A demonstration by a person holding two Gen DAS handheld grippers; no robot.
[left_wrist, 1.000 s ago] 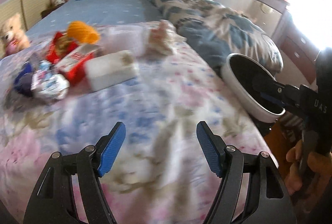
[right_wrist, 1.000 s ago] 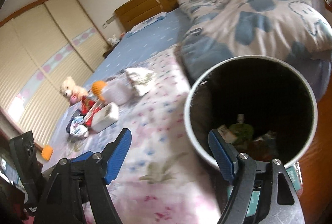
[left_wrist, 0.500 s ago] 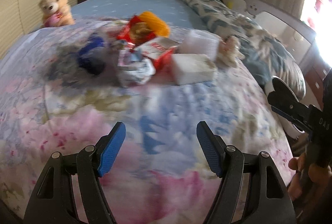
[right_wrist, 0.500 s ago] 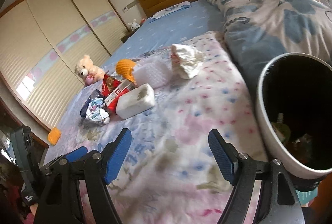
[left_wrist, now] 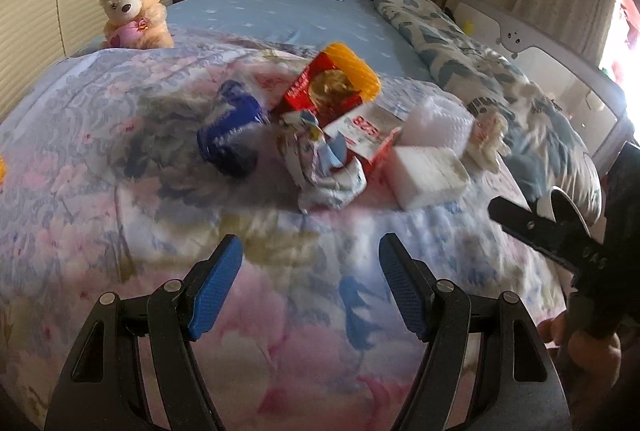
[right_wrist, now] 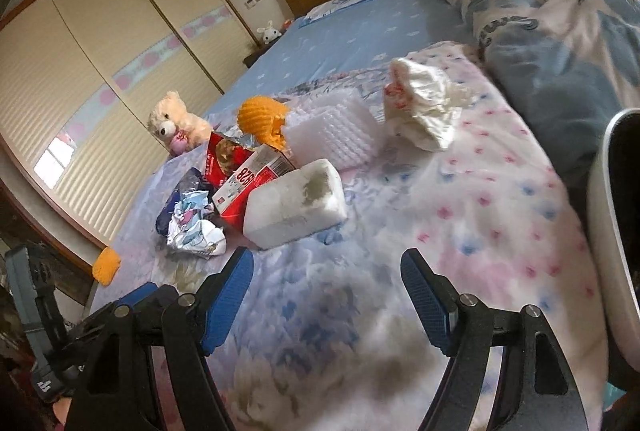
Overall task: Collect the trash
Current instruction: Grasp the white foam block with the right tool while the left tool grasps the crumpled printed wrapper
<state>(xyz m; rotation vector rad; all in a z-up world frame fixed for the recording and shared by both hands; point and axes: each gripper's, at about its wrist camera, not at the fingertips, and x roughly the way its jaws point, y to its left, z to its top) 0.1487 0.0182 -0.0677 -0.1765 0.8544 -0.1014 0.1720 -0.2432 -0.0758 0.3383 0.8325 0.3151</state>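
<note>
A heap of trash lies on the flowered bedspread: a white foam block [right_wrist: 296, 205], a red-and-white carton [right_wrist: 248, 187], a red snack bag [left_wrist: 320, 91], an orange foam net [right_wrist: 262, 119], bubble wrap [right_wrist: 332, 135], a crumpled white bag [right_wrist: 424, 107], a crumpled foil wrapper [left_wrist: 324, 167] and a dark blue wrapper [left_wrist: 230, 133]. My left gripper [left_wrist: 310, 271] hovers open over the spread, short of the foil wrapper. My right gripper [right_wrist: 326, 283] hangs just short of the foam block; its jaws are closing a little with nothing between them. The white bin [right_wrist: 608, 223] stands at the bed's right edge.
A teddy bear [left_wrist: 134, 11] sits at the bed's left side. A folded blue-patterned quilt [right_wrist: 560, 31] lies along the right. Another orange net [right_wrist: 106, 265] lies off the bed's left edge. Sliding wardrobe doors [right_wrist: 100, 71] line the left wall.
Both grippers have swung left, away from the bin and toward the trash heap. The bin has slid to the right edge of both views, and the heap now lies ahead of both.
</note>
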